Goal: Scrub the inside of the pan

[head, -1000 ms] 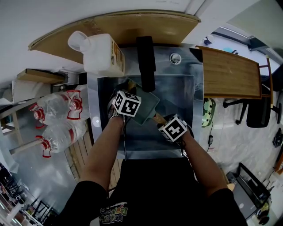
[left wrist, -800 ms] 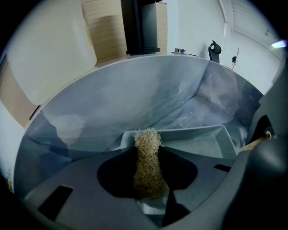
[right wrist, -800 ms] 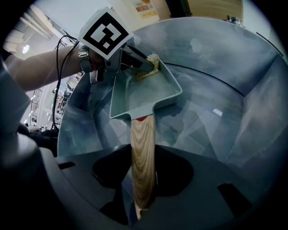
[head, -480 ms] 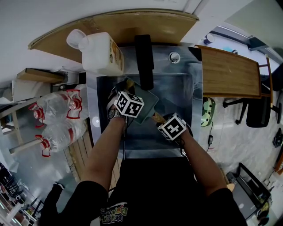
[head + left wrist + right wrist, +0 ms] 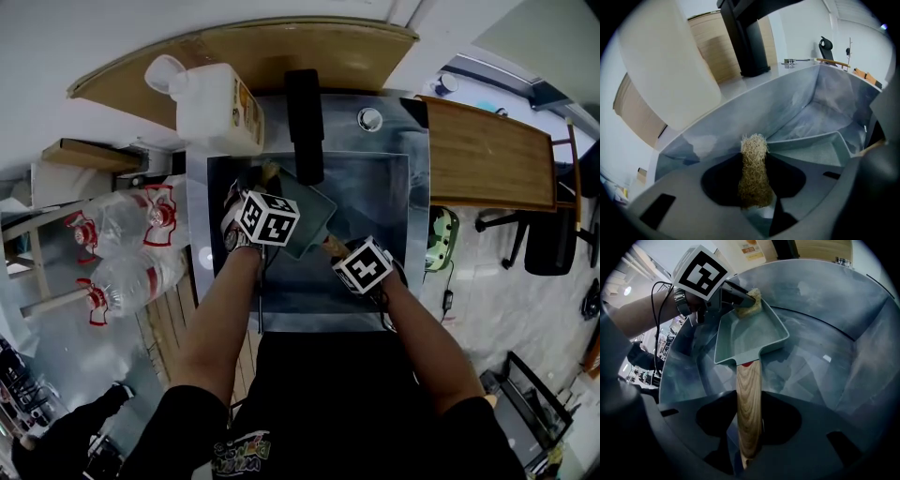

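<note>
Steel sink (image 5: 386, 192), green pan (image 5: 751, 335) inside; right claw (image 5: 749, 439) clamps wooden handle (image 5: 749, 399); left claw (image 5: 755, 190) clamps fibre scrubber (image 5: 753, 168) at pan's far corner.

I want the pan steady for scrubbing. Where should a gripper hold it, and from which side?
Grip the wooden handle from its near end, jaws across it. It juts straight from the pan toward the person, clear of the scrubber at the far corner. The right gripper holds it so.

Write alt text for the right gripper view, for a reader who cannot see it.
The right tool grips the wooden handle of a teal rectangular pan over a steel sink. At the pan's far corner, the left tool holds a straw-coloured scourer.
</note>
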{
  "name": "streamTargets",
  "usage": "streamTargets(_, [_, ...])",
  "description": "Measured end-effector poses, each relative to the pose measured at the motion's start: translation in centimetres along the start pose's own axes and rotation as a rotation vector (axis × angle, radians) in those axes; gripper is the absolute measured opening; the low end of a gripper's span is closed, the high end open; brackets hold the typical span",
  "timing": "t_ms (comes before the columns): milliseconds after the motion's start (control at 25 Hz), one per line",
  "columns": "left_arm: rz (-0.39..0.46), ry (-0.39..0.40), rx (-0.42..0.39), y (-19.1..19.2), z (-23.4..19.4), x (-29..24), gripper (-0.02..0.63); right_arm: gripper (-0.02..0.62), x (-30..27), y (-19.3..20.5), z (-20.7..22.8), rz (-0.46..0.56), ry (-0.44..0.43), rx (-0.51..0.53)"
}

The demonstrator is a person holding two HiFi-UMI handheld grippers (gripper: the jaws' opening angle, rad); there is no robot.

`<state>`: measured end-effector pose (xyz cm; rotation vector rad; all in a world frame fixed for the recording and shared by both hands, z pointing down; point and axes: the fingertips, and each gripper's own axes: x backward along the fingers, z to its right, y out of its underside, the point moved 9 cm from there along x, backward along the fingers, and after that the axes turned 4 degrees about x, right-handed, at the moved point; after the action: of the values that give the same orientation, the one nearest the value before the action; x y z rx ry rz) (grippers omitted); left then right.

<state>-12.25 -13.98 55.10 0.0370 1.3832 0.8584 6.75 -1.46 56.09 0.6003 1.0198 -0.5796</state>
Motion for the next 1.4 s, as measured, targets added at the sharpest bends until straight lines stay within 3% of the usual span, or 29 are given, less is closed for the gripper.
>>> streamTargets(400, [0.099, -0.054, 0.106, -0.5, -1.1, 5.0, 0.144, 0.153, 0.1, 0.0, -0.1, 0.007, 0.015, 0.014])
streamTargets(760, [0.209, -0.043, 0.193, 0.4, 0.2, 11.1, 0.144, 0.153, 1.9, -0.2, -0.6, 0.076, 0.052, 0.067])
streamTargets(1160, [0.358, -0.013, 0.306, 2.9, 2.8, 18.6, 0.144, 0.148, 8.1, -0.6, -1.7, 0.379, -0.021, 0.092])
streamTargets(1400, [0.454, -0.034, 0.401, 3.4, 4.8, 23.1, 0.144, 0.037, 13.2, -0.4, -2.4, 0.568, 0.016, 0.152])
